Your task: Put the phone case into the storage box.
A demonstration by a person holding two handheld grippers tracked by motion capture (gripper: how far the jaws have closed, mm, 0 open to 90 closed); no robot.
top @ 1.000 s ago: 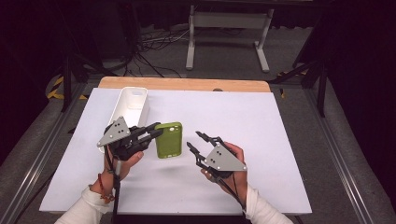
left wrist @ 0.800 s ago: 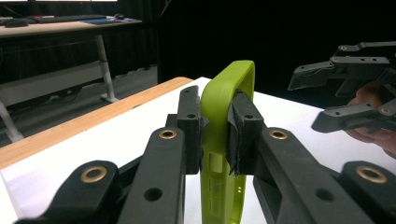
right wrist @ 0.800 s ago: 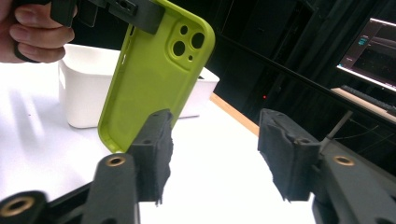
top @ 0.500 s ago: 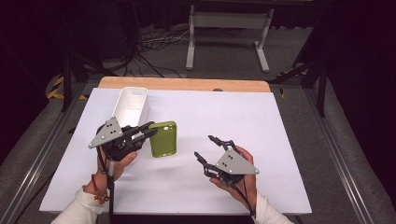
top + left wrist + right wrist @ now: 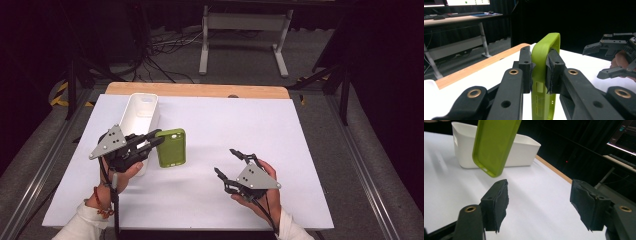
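The left gripper (image 5: 154,141) pinches the green phone case (image 5: 171,147) by its edge, off the worktop (image 5: 300,150) beside the white bin (image 5: 142,112) — the right gripper (image 5: 227,164), fingers just spreading, holds nothing.

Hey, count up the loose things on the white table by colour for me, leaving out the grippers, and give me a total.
Green: 1, the phone case
White: 1, the bin
Total: 2
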